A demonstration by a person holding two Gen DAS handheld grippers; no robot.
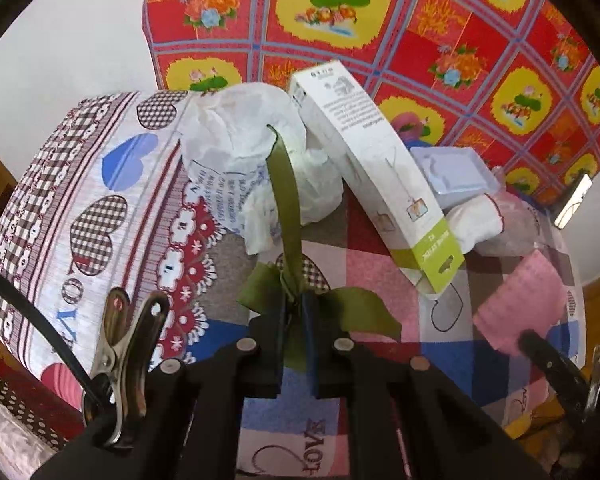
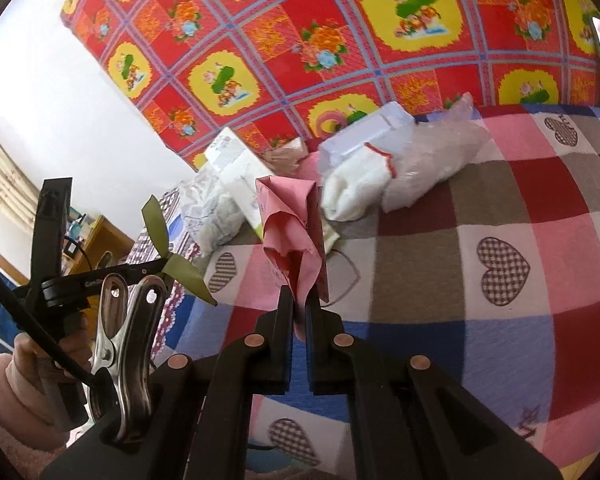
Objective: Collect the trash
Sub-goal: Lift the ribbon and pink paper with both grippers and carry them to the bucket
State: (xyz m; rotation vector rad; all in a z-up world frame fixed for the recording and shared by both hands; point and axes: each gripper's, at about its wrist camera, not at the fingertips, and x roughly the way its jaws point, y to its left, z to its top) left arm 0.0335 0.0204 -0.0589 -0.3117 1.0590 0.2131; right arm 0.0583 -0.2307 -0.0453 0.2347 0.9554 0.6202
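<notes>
My left gripper (image 1: 295, 305) is shut on an olive green ribbon (image 1: 286, 196) and holds it above the checked bedspread (image 1: 364, 268). My right gripper (image 2: 299, 298) is shut on a crumpled pink paper (image 2: 296, 224), which also shows in the left wrist view (image 1: 520, 300). The left gripper with the ribbon (image 2: 172, 258) shows at the left of the right wrist view. On the bed lie crumpled white paper (image 1: 244, 148), a long white box with a green end (image 1: 376, 172), a clear plastic tray (image 1: 456, 172), a white cloth roll (image 1: 476, 222) and a clear plastic bag (image 2: 436, 160).
A patterned pillow (image 1: 80, 216) lies at the left of the bed. A red and yellow flowered cloth (image 1: 380, 20) hangs behind the bed. A wooden cabinet (image 2: 96, 240) stands beside the bed at the left.
</notes>
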